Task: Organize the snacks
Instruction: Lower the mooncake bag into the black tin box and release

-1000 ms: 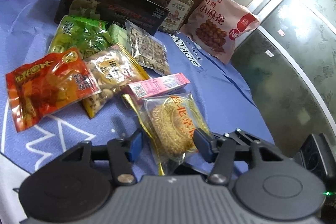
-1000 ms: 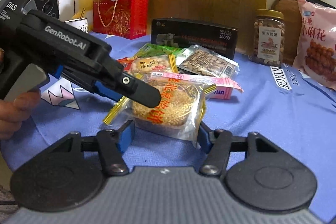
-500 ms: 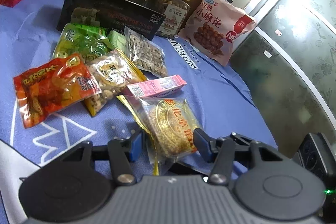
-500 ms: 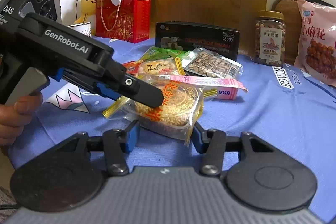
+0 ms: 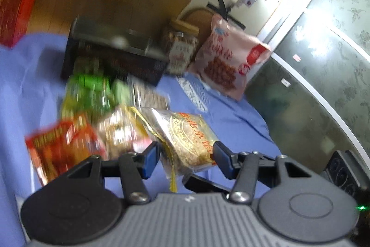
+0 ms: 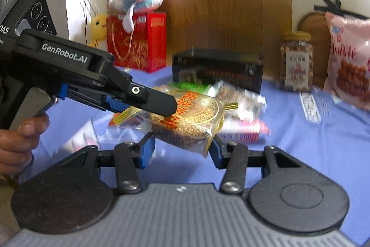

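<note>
Grip first: your left gripper clamps the sesame cake packet by its left end, raised over the blue cloth. Its long axis runs rightward across your right gripper, whose jaws bracket the packet's near edge; whether they pinch it, you cannot tell.

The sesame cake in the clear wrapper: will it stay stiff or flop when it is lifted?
The sesame cake itself probably stays stiff: it keeps its round shape while tilted off the blue cloth. Its wrapper looks thin and glossy, so the gold edge likely flops and may slip.
</note>
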Demonstrator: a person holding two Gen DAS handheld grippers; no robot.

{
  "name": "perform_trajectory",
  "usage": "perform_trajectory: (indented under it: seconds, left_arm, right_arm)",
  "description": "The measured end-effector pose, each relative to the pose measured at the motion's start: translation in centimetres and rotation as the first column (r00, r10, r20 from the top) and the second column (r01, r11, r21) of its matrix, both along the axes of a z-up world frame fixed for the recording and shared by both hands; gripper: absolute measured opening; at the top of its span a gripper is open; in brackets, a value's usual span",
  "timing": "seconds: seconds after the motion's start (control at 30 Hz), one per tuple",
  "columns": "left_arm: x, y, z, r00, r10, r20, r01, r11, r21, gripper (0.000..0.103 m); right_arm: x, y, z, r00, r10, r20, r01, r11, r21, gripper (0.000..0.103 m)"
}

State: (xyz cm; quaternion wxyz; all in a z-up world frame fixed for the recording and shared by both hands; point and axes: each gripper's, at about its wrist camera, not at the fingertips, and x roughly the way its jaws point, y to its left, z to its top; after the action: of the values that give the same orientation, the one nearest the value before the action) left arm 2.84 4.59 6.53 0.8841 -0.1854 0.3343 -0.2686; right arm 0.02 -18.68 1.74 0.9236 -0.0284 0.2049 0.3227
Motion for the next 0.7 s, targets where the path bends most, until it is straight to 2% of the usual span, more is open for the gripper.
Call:
perform_trajectory:
  seconds: [0.13, 0.23, 0.33, 0.5, 0.6, 0.63, 0.7]
  left_arm:
    - [4.5, 0.2, 2.7, 0.999, 0.029, 0.042, -0.03, 0.999, 0.03, 0.051]
    - [8.9, 0.9, 3.9, 0.997, 0.053, 0.057, -0.055, 0.998, 0.033, 0.052]
    - [13.8, 2.1, 4.1, 0.994, 0.103, 0.03, -0.104, 0.994, 0.029, 0.051]
    - [19.9, 2.6, 2.5, 0.985, 0.17, -0.015, -0.167, 0.98, 0.109, 0.052]
    - [21.3, 2.5, 1.5, 0.98, 0.196, -0.025, -0.19, 0.967, 0.169, 0.058]
    - [21.3, 2.5, 1.4, 0.979, 0.203, -0.02, -0.196, 0.963, 0.182, 0.06]
    - [20.8, 2.7, 1.6, 0.98, 0.198, 0.008, -0.196, 0.964, 0.178, 0.06]
  right_arm:
    - [3.5, 0.5, 2.2, 0.999, 0.01, 0.046, -0.011, 1.0, 0.027, 0.053]
    - [8.0, 1.2, 4.0, 0.998, 0.017, 0.068, -0.02, 0.998, 0.052, 0.053]
    - [13.0, 2.1, 4.9, 0.999, 0.028, 0.043, -0.031, 0.997, 0.074, 0.053]
    - [20.8, 5.0, 4.0, 0.997, 0.057, -0.045, -0.054, 0.995, 0.078, 0.055]
    - [22.7, 6.7, 2.8, 0.997, 0.057, -0.055, -0.056, 0.998, 0.019, 0.055]
    - [22.6, 6.9, 2.6, 0.997, 0.059, -0.04, -0.059, 0.998, 0.004, 0.059]
    - [22.1, 6.3, 2.5, 0.998, 0.059, -0.012, -0.059, 0.998, 0.006, 0.062]
